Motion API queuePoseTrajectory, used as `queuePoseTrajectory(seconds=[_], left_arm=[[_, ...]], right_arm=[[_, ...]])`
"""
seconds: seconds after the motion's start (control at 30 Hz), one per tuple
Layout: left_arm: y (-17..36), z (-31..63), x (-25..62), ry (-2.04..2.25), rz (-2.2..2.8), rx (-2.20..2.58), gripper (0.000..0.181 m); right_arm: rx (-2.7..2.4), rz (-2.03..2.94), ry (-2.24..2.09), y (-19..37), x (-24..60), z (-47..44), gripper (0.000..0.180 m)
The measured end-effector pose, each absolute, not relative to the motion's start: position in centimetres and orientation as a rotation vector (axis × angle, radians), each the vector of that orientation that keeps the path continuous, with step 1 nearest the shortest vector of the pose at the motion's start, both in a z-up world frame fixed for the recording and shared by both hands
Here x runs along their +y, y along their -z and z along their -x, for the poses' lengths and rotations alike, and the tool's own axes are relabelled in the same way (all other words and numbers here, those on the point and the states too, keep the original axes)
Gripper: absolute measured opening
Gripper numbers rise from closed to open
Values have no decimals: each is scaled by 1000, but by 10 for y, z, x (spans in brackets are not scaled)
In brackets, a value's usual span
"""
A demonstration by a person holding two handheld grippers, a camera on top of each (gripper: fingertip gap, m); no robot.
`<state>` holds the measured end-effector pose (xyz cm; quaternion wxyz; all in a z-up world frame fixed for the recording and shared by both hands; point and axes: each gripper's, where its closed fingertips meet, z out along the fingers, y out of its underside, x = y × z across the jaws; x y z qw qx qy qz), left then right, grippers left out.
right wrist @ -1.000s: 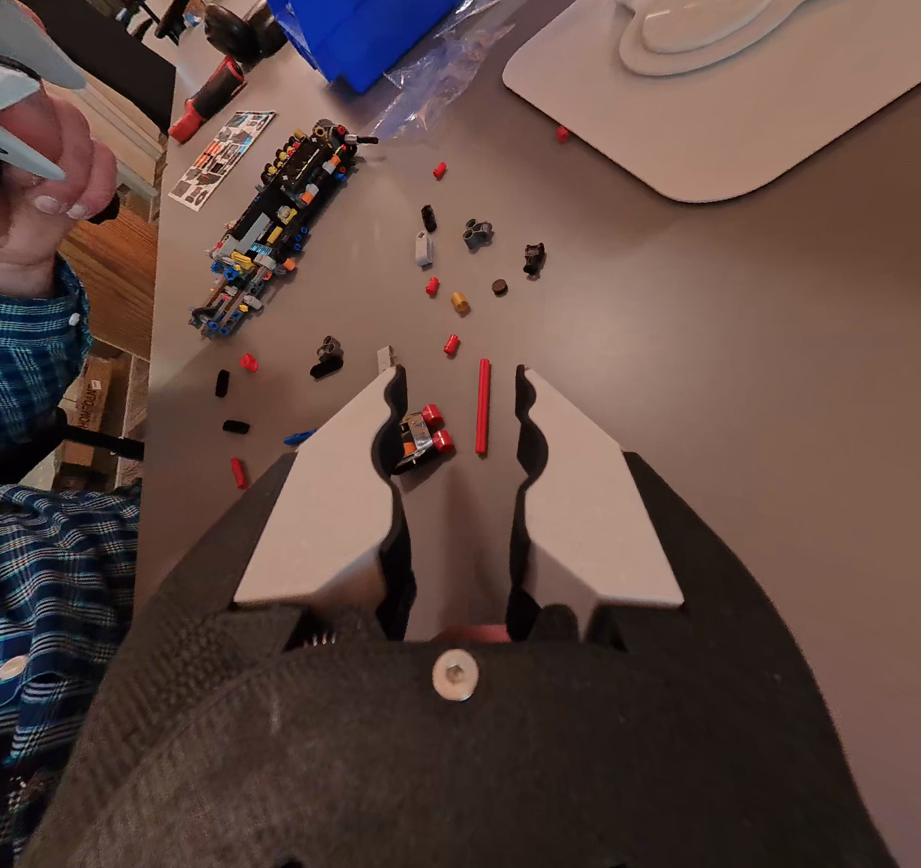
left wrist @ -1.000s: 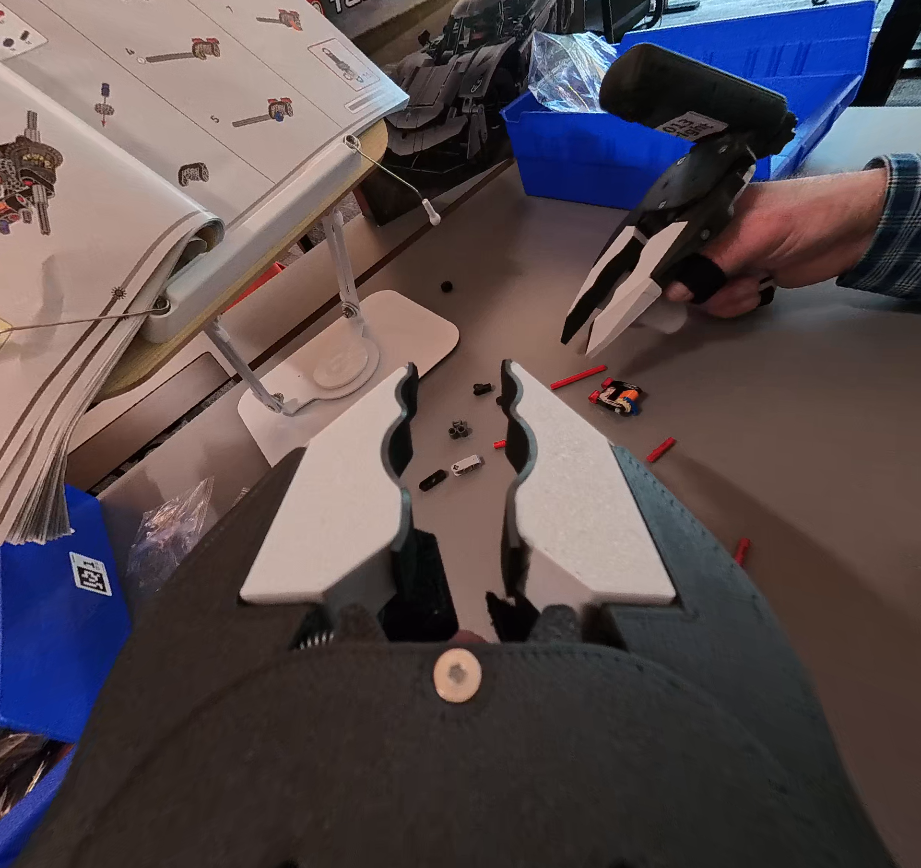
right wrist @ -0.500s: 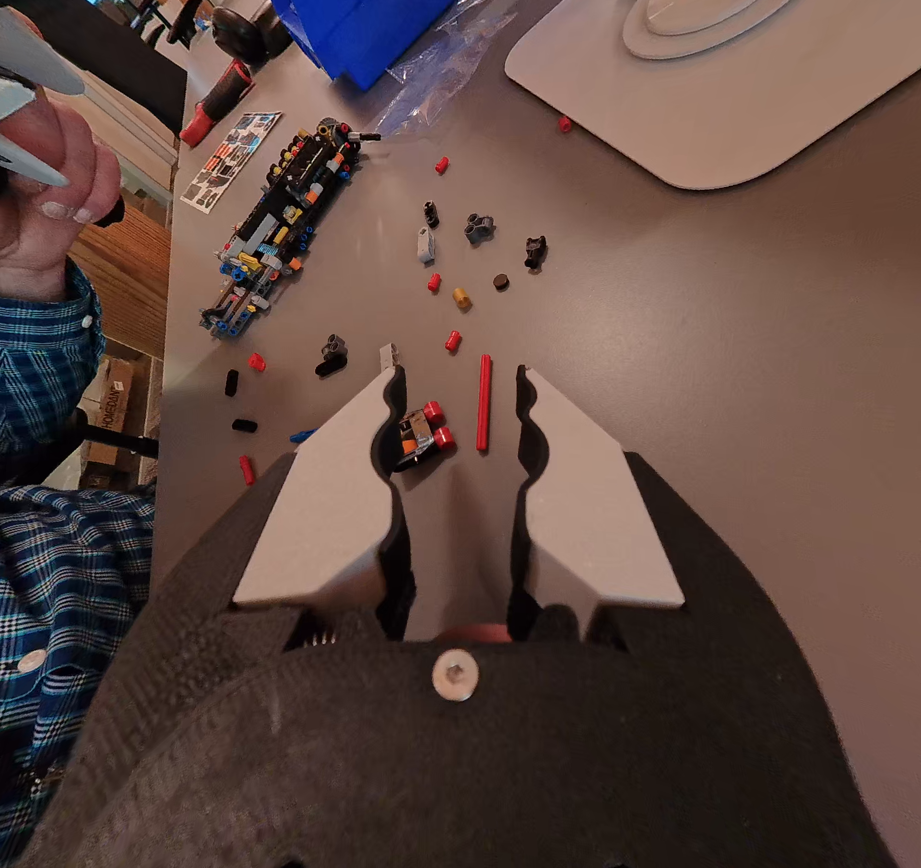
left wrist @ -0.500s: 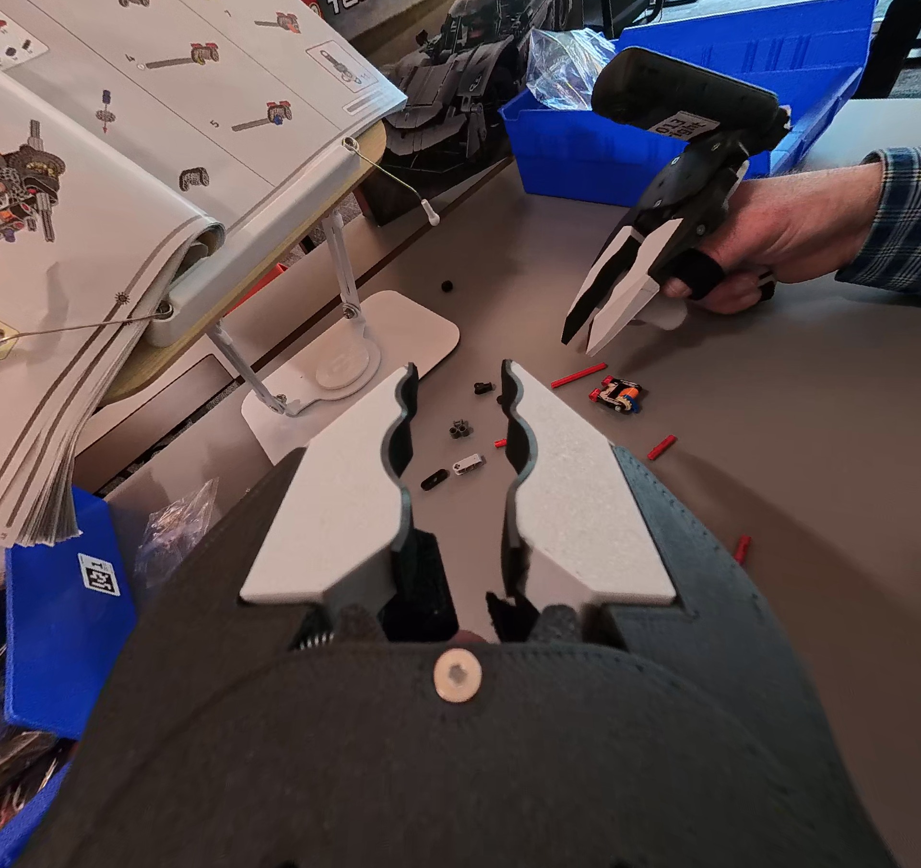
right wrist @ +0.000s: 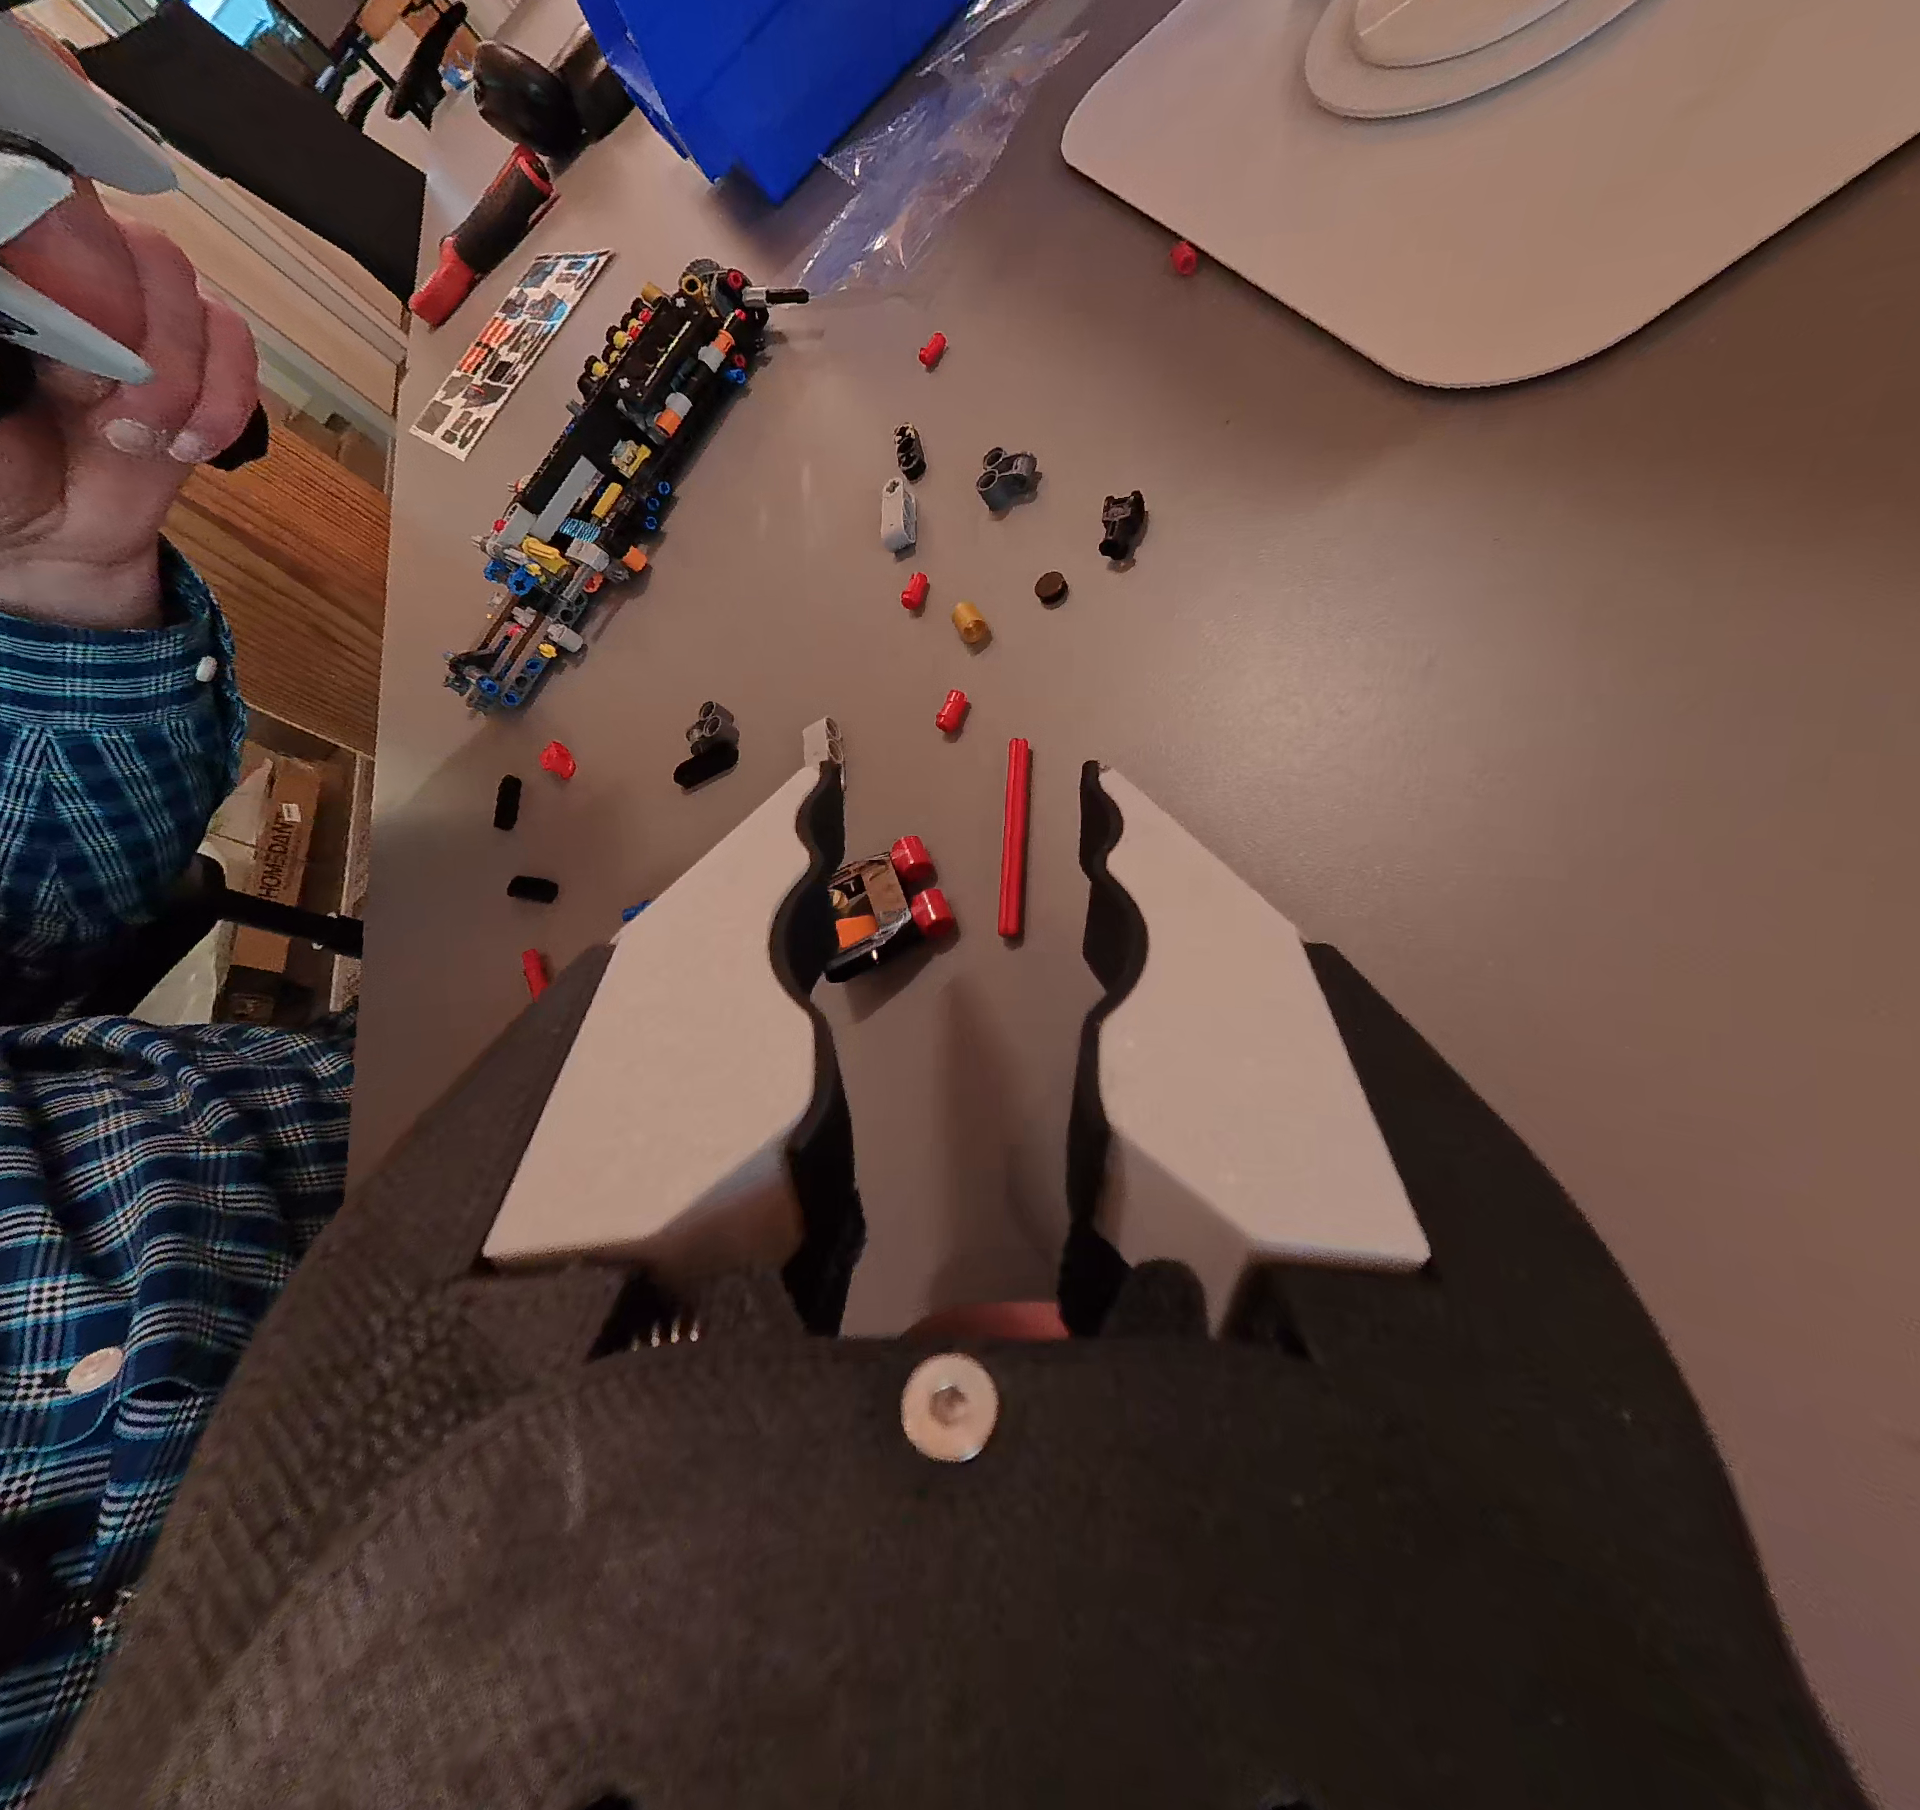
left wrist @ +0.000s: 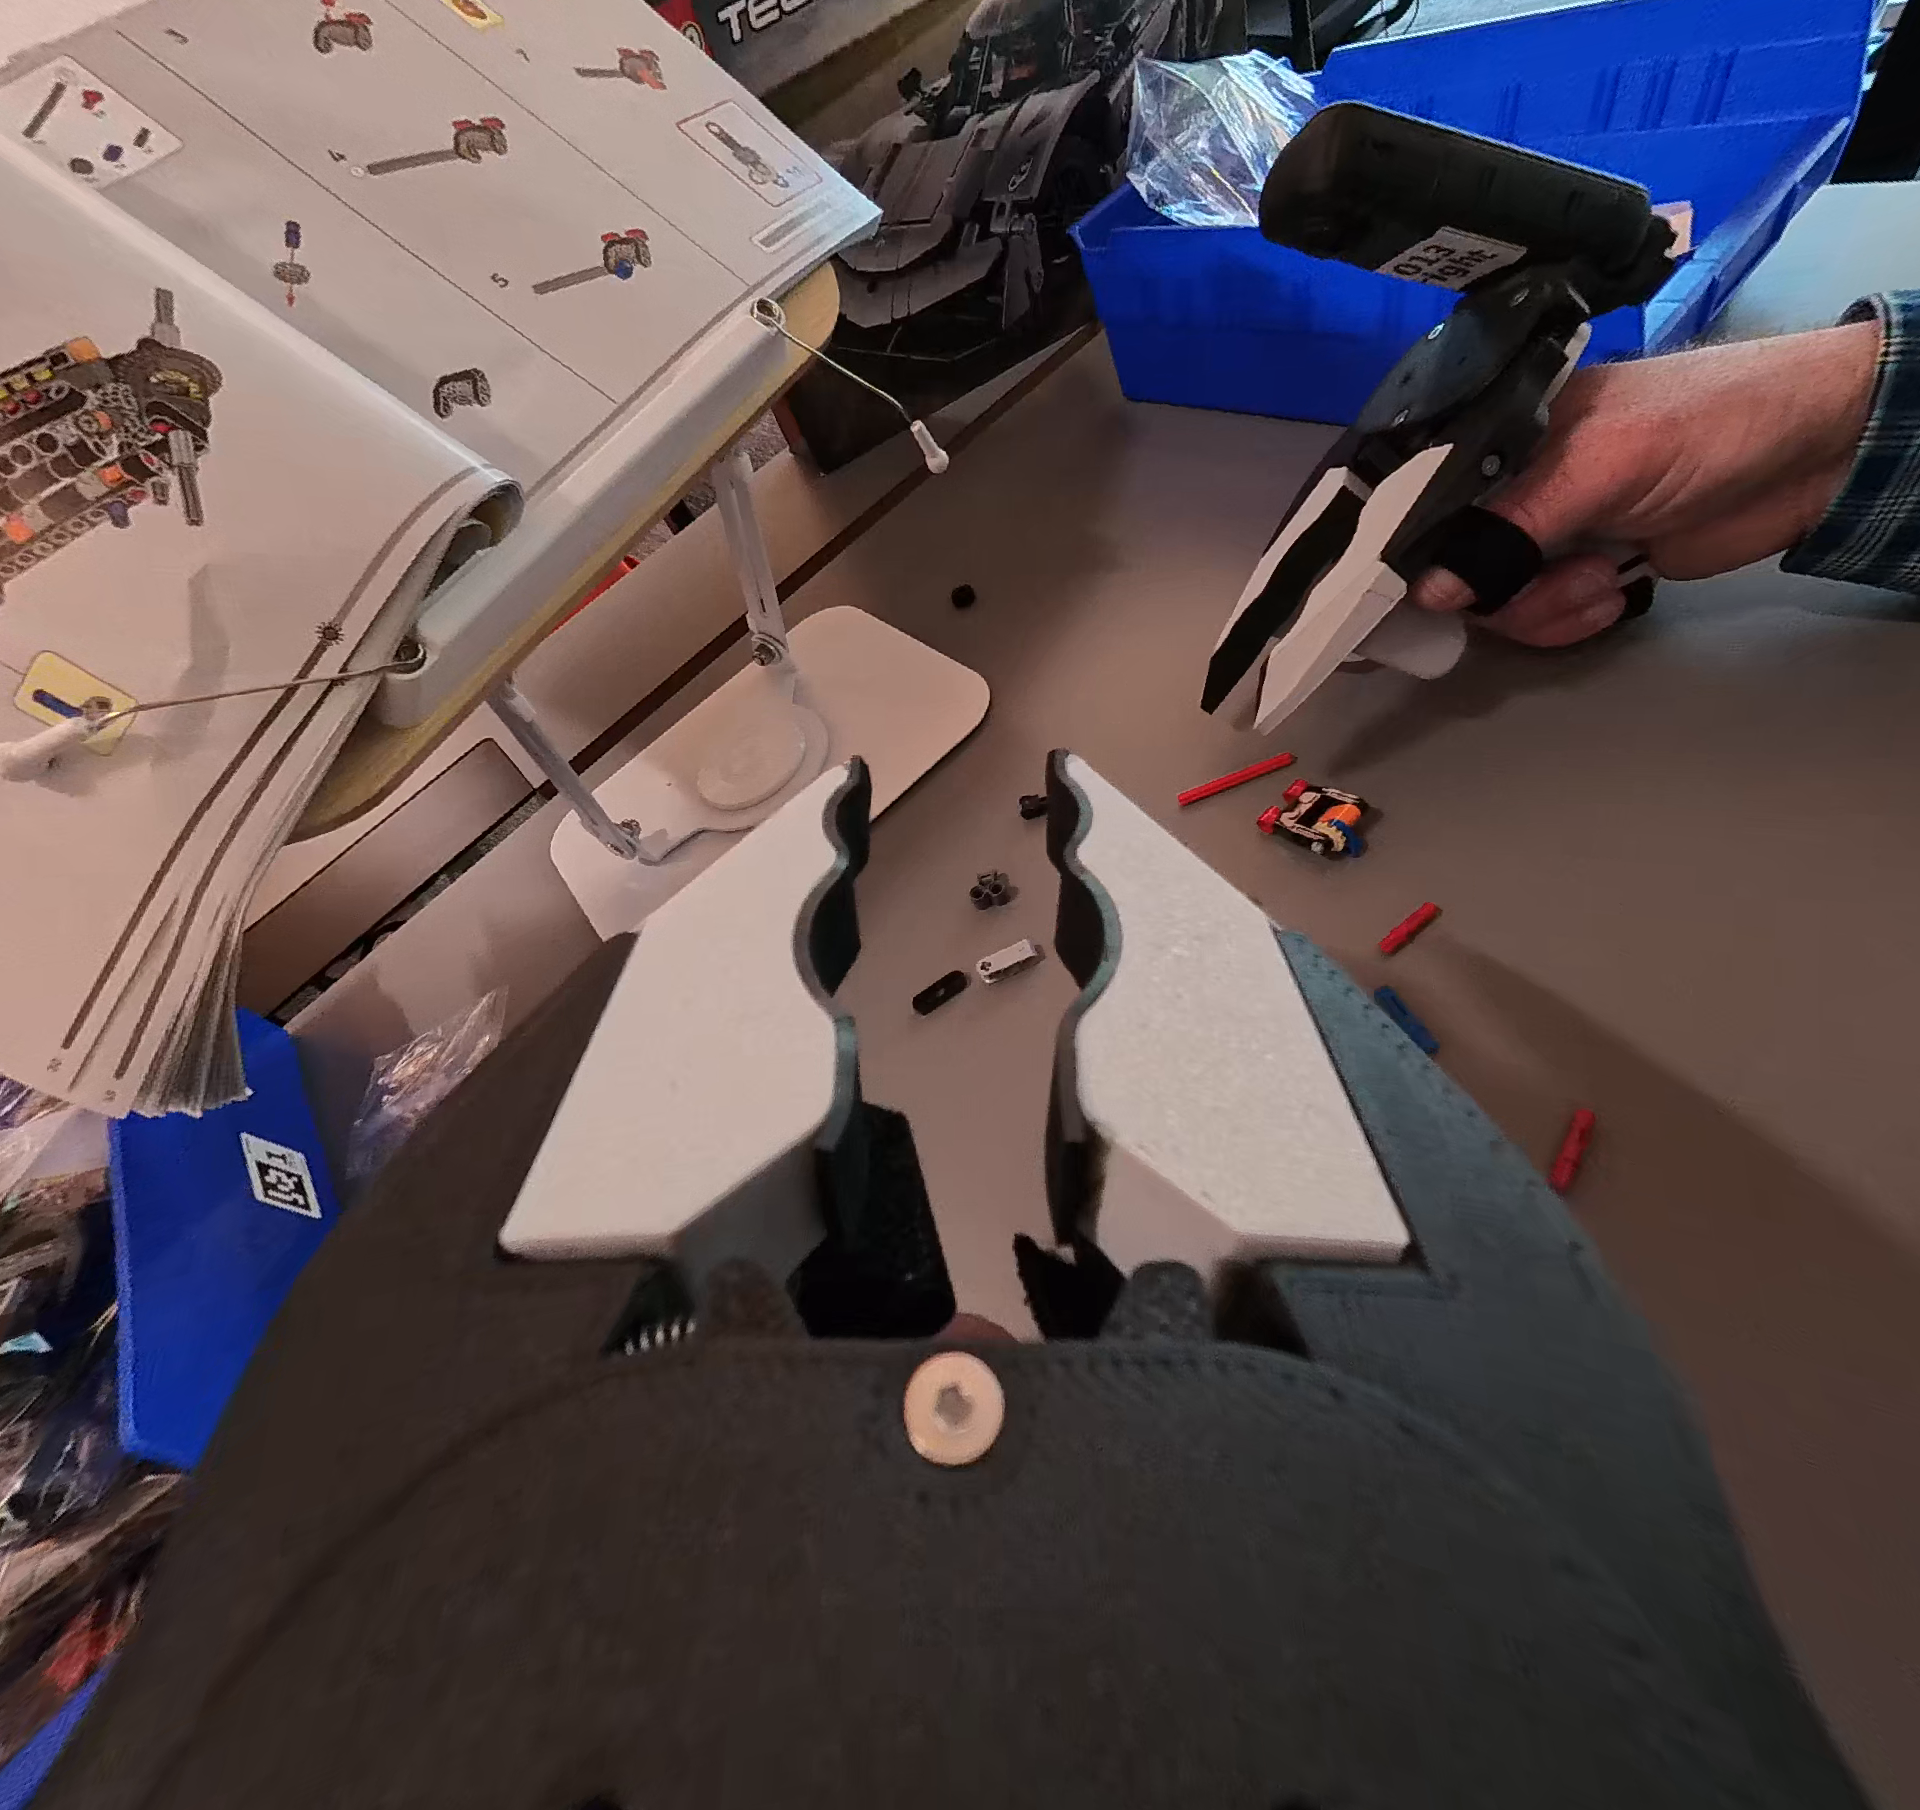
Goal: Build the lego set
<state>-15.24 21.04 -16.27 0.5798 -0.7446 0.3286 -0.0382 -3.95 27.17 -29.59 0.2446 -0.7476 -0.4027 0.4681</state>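
My left gripper (left wrist: 954,773) is open and empty above loose pieces on the grey table: a dark grey connector (left wrist: 992,890), a light grey piece (left wrist: 1006,960) and a black pin (left wrist: 938,991). My right gripper (right wrist: 956,773) is open and empty, low over a small assembly with red ends (right wrist: 883,908) and a red axle (right wrist: 1013,835). It shows in the left wrist view (left wrist: 1236,711), just above the axle (left wrist: 1234,779) and the assembly (left wrist: 1314,815). A long, partly built chassis (right wrist: 613,503) lies farther left.
The instruction booklet (left wrist: 416,306) sits on a stand with a white base (right wrist: 1507,202). Blue bins (left wrist: 1558,202) and the set's box (left wrist: 987,98) stand at the back. A sticker sheet (right wrist: 509,352), a red-black tool (right wrist: 483,233) and several small loose pieces (right wrist: 971,622) lie around. My left tips are about 20 cm from the dark grey connector (left wrist: 992,890), my right tips only 11 cm. Seen from the right wrist view (right wrist: 996,479) as well. The right tips stand about 12 cm off the light grey piece (left wrist: 1006,960). About 15 cm separates my right fingertips from the black pin (left wrist: 938,991). It turns up in the right wrist view (right wrist: 901,446) as well.
Both grippers have only drifted slightly. Nothing was taken hold of or let go.
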Motion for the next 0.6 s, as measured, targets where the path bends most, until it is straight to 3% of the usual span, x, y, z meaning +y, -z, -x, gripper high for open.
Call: queuePoseTrajectory(seconds=[0.6], left_arm=[[141, 184, 208, -6, 1725, 710, 36]], right_arm=[[-1099, 2045, -1270, 297, 272, 39, 44]])
